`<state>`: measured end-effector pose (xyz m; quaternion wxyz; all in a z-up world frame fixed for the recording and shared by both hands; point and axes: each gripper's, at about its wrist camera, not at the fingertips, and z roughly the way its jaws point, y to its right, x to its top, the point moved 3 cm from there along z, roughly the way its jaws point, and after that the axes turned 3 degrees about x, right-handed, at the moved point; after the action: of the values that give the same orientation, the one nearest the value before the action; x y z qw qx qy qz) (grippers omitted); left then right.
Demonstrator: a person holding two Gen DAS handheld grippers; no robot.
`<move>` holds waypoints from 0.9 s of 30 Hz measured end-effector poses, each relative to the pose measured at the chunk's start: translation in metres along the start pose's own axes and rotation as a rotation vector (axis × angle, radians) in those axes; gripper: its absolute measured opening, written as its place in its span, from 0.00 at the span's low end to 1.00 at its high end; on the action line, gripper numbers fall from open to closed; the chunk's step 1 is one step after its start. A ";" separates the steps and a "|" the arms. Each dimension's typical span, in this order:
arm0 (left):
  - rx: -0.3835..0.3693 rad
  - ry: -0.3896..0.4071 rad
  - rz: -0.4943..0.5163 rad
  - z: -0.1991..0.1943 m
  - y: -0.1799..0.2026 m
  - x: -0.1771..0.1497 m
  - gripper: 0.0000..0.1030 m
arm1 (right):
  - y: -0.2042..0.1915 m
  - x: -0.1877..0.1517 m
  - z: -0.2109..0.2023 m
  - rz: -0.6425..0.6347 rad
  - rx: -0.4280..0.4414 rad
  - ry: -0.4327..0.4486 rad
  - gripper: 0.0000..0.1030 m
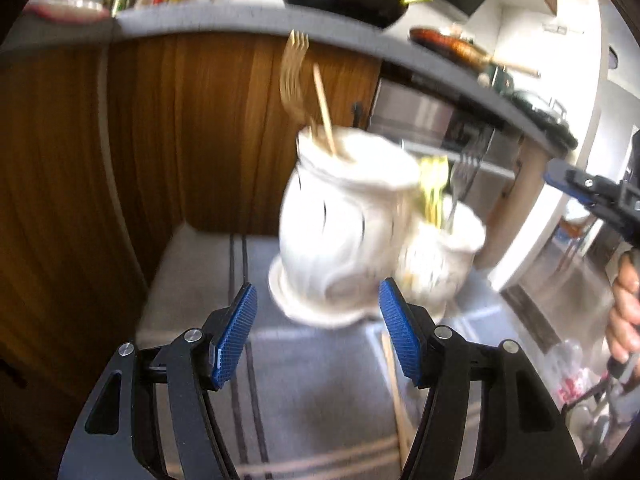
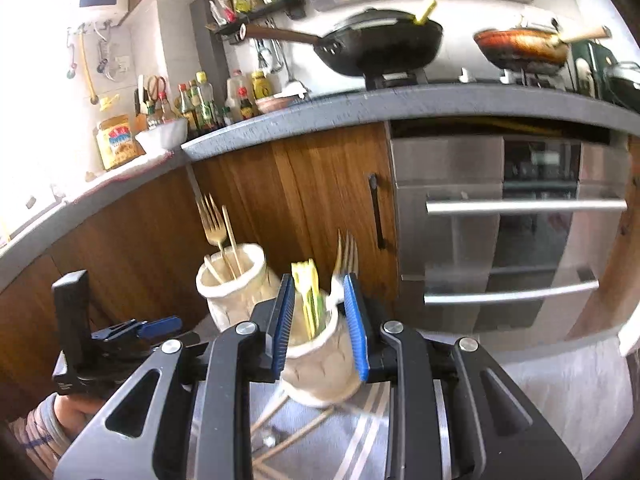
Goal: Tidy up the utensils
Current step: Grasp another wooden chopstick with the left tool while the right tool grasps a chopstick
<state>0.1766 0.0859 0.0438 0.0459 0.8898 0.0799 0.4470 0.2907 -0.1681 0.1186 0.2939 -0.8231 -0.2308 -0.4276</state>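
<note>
Wood-fronted kitchen cabinets (image 2: 312, 184) run under a grey stone counter (image 2: 360, 108), where a black wok (image 2: 384, 46) and a reddish pan (image 2: 524, 48) sit on the hob. Below, a grey striped cloth (image 1: 320, 392) covers the low bench, with loose wooden chopsticks (image 2: 288, 428) lying on it.

Two cream, ribbed ceramic holders stand side by side on the cloth. The larger holder (image 1: 340, 236), on the left, carries a gold fork (image 1: 294, 76) and a pale wooden stick (image 1: 325, 108). The smaller holder (image 2: 320, 364), to its right, carries yellow-green plastic utensils (image 2: 308, 296) and a steel fork (image 2: 347, 256).

Only the right wrist view shows the steel oven (image 2: 500, 220) front fully, the bottle rack and the chopsticks under the holders. Only the left wrist view shows the bare hand (image 1: 624, 304) gripping the other tool.

The left claw (image 1: 318, 336) stands wide apart and empty, just near of the larger holder. The right claw (image 2: 320, 326) has its blue ribbed pads a little apart on either side of the smaller holder's rim, holding nothing.
</note>
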 end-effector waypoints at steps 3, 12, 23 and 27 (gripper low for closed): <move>-0.008 -0.048 0.010 0.012 0.008 -0.016 0.62 | 0.001 -0.024 0.008 0.008 -0.007 -0.063 0.25; -0.036 -0.199 0.113 0.053 0.047 -0.047 0.43 | 0.005 -0.087 0.038 0.042 -0.032 -0.213 0.25; -0.033 -0.272 0.190 0.075 0.068 -0.053 0.34 | 0.000 -0.114 0.060 0.030 -0.033 -0.310 0.29; 0.020 -0.284 0.226 0.076 0.072 -0.051 0.14 | -0.001 -0.121 0.067 0.020 -0.043 -0.338 0.29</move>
<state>0.2153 0.0051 -0.0311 -0.0026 0.9477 -0.0234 0.3184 0.2644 -0.1378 -0.0137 0.2373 -0.8917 -0.2594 -0.2851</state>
